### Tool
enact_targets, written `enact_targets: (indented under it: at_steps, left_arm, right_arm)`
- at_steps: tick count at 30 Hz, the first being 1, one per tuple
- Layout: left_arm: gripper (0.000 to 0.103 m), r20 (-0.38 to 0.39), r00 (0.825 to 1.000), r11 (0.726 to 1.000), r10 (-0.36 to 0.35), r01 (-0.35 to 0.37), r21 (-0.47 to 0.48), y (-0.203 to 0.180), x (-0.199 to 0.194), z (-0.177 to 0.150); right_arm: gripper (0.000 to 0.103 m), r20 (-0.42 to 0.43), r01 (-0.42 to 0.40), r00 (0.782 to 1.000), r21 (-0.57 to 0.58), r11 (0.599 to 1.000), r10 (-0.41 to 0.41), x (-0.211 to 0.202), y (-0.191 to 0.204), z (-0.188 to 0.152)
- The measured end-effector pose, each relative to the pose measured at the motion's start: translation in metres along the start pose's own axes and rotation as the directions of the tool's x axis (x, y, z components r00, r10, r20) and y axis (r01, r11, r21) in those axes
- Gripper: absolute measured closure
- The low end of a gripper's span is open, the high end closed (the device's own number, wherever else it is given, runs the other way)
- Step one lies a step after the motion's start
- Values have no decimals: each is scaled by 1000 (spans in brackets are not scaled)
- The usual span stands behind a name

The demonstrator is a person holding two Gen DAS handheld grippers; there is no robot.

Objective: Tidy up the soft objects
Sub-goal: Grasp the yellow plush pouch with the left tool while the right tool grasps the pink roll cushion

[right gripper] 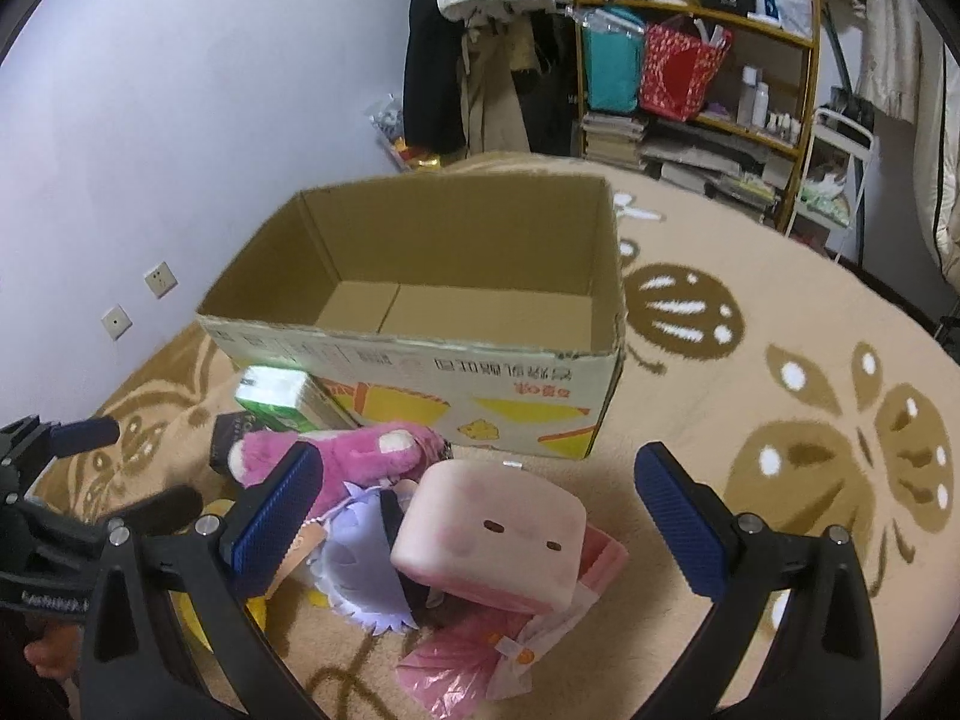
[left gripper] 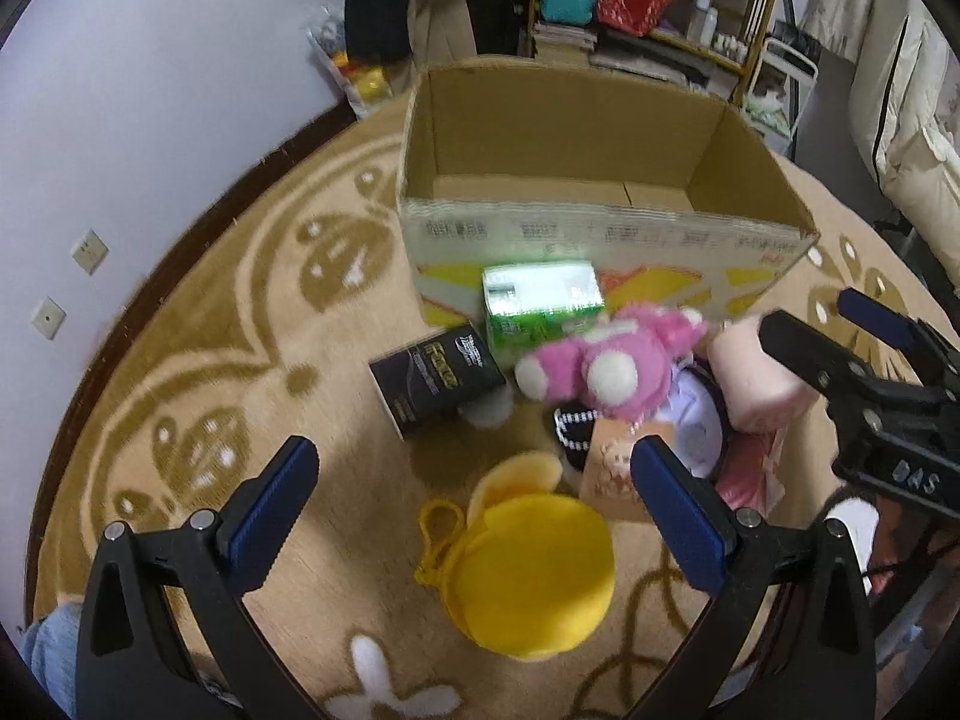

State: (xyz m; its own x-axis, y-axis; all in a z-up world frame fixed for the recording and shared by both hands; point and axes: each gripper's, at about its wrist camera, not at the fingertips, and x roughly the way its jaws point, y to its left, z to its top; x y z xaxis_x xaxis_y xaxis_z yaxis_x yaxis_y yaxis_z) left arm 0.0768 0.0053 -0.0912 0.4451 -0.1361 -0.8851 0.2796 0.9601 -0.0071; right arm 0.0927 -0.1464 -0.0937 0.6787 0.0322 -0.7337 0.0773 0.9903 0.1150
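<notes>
Two handheld grippers hover over a beige rug (right gripper: pixel 750 324) with brown leaf patterns, both with jaws spread wide and holding nothing. An open cardboard box (left gripper: pixel 600 228) stands upright on the rug with its top flaps out of the way and its floor bare. In front of the box lies a cluster of things. The left gripper (left gripper: pixel 474 510) sits above a round yellow plush (left gripper: pixel 528 576) with a yellow loop cord. Beyond it are a black carton (left gripper: pixel 435 384), a green carton (left gripper: pixel 540 306) touching the box wall, and a pink plush bear (left gripper: pixel 606 366) lying across the pile. The right gripper (right gripper: pixel 480 516) hovers above a pale pink square plush (right gripper: pixel 492 534) with a small face, which rests on a doll with lavender hair (right gripper: pixel 354 570) and a pink plastic bag (right gripper: pixel 462 660).
</notes>
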Motion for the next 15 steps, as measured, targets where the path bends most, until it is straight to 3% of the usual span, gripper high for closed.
enact_targets:
  at_steps: [8, 15]
  left_arm:
    - [0, -91, 995, 999, -31, 32, 17, -6, 18, -11]
    - [0, -141, 990, 998, -13, 21, 61, -17, 31, -16]
  right_arm:
    - [0, -48, -19, 999, 44, 999, 22, 17, -9, -7]
    - [0, -82, -26, 996, 106, 994, 35, 27, -22, -10]
